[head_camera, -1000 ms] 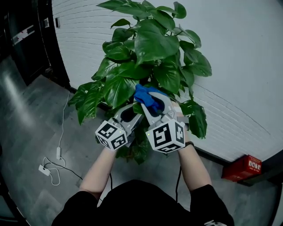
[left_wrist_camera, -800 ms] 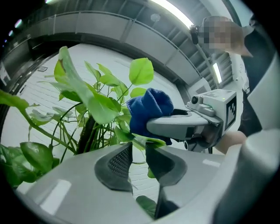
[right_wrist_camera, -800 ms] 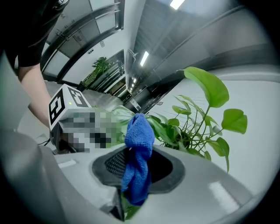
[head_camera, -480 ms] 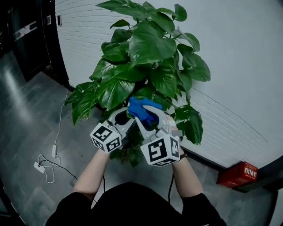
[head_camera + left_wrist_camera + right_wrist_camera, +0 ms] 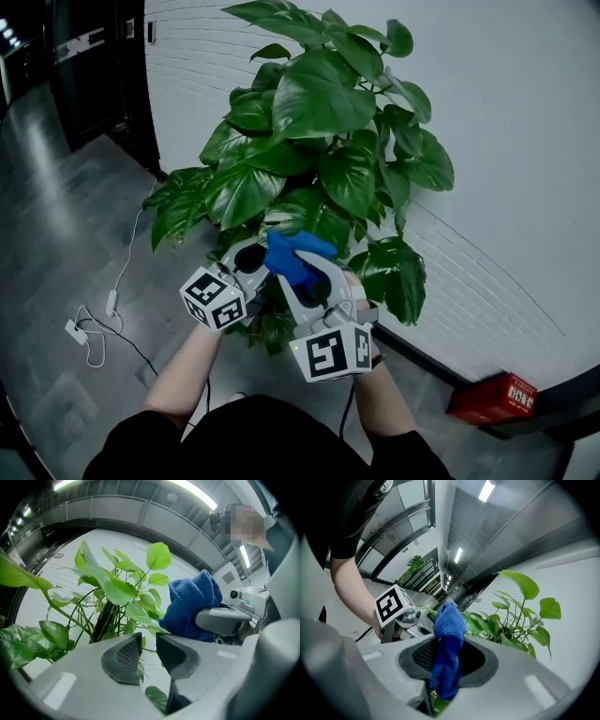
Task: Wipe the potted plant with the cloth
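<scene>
The potted plant point(image 5: 309, 122) has broad glossy green leaves and stands against a white wall. My right gripper point(image 5: 298, 270) is shut on a bunched blue cloth point(image 5: 286, 255), which sits just under the lowest front leaves. In the right gripper view the cloth point(image 5: 449, 634) hangs between the jaws of that gripper point(image 5: 447, 656), with plant stems point(image 5: 511, 620) beyond. My left gripper point(image 5: 250, 262) is close on the left, among the low leaves. In the left gripper view its jaws point(image 5: 149, 644) stand a narrow gap apart with nothing pressed between them; the cloth point(image 5: 192, 602) shows to the right.
A white brick wall point(image 5: 506, 141) runs behind the plant. On the grey floor a white cable with a plug point(image 5: 89, 337) lies at the left. A red box point(image 5: 492, 398) sits by the wall at lower right. A dark doorway point(image 5: 94, 66) stands at upper left.
My right gripper has come down and back toward me with the cloth, off the leaf it was against. The left gripper has stayed beside it.
</scene>
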Demonstrator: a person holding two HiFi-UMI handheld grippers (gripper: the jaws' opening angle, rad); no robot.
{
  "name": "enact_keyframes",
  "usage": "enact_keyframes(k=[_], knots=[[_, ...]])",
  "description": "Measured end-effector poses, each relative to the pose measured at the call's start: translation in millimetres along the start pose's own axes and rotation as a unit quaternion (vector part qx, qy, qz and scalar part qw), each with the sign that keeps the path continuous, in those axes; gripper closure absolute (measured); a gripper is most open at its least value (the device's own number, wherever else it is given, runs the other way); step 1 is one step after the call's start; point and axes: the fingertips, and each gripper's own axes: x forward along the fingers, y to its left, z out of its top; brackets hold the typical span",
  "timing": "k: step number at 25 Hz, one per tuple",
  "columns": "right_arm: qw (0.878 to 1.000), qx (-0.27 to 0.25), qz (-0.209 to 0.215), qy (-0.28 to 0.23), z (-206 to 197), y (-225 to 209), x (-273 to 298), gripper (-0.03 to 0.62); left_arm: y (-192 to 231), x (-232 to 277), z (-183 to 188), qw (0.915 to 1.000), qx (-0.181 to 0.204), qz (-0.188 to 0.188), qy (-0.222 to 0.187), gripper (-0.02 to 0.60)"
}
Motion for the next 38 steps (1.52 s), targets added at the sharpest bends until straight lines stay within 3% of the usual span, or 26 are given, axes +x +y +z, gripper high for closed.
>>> enact_keyframes(k=[6,12,15,21,27,32,35,38], knots=[[0.998,0.030,0.038,-0.046,12,31,-18,0.488,0,-31,-15,0.9979,0.003,0.061,0.023,0.500],[0.990,0.065,0.069,-0.105,26,65,-31,0.488,-7,-72,-41,0.9906,0.020,0.106,0.085,0.500],[0.989,0.086,0.072,-0.097,18,81,-23,0.488,2,-100,-50,0.9860,0.027,0.128,0.104,0.500],[0.990,0.104,0.060,-0.075,29,109,5,0.488,45,-166,-53,0.9827,0.000,0.163,0.087,0.500],[0.993,0.095,-0.020,-0.072,92,108,48,0.488,113,-226,-27,0.9893,-0.005,0.124,0.077,0.500],[0.983,0.145,-0.109,-0.021,121,111,84,0.488,167,-242,1,0.9932,0.029,0.047,0.103,0.500],[0.980,0.155,-0.125,-0.005,130,123,96,0.488,193,-240,-2,0.9937,0.005,0.012,0.111,0.500],[0.977,0.159,-0.141,0.020,126,124,97,0.488,204,-208,-14,0.9919,-0.058,-0.030,0.109,0.500]])
